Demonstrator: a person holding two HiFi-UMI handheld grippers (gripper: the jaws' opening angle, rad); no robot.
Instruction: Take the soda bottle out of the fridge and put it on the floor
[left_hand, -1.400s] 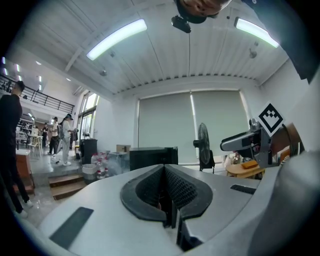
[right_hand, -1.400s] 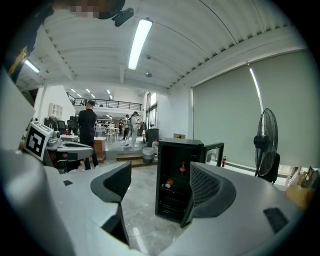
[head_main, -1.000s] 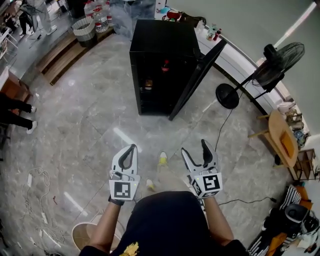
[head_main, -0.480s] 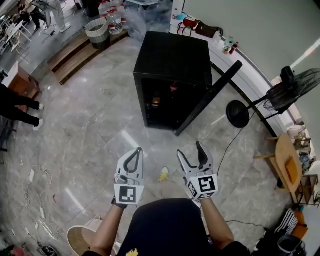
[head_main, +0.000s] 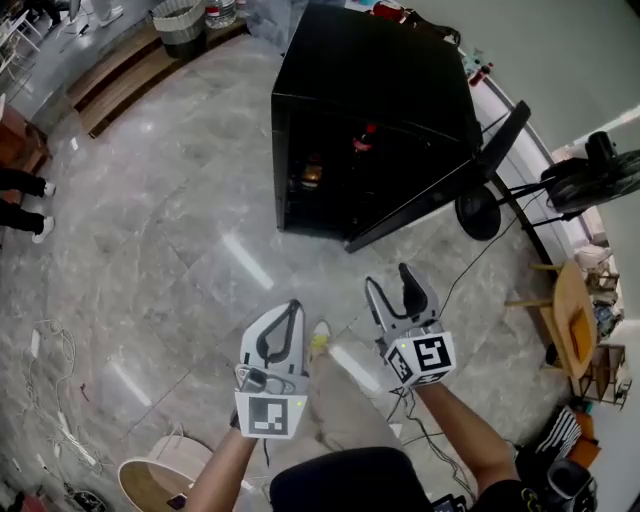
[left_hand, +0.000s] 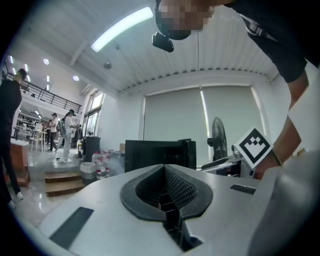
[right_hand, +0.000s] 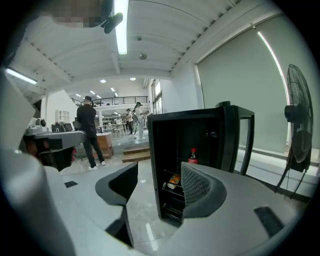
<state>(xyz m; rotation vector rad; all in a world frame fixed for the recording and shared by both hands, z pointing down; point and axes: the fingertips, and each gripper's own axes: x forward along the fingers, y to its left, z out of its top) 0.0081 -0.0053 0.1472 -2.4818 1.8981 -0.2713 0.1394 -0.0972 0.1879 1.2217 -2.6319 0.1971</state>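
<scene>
The black fridge (head_main: 380, 70) stands on the marble floor ahead of me, its door (head_main: 440, 190) swung open to the right. Inside, on an upper shelf, stands the soda bottle (head_main: 366, 138) with a red cap, also seen in the right gripper view (right_hand: 192, 156). My right gripper (head_main: 390, 282) hovers well short of the fridge. Its jaws are apart and closing, with nothing between them (right_hand: 159, 175). My left gripper (head_main: 292, 308) hangs beside it, lower left, its jaws together and empty (left_hand: 164, 171).
An orange packet (head_main: 310, 175) lies on a lower fridge shelf. A standing fan (head_main: 590, 180) and its cable are right of the door. A wooden table (head_main: 575, 310) is at the far right. A basket (head_main: 180, 20) and a step lie far left.
I have come closer to the fridge, which now looks larger and nearer. Both grippers moved forward with me. The right jaws have narrowed somewhat.
</scene>
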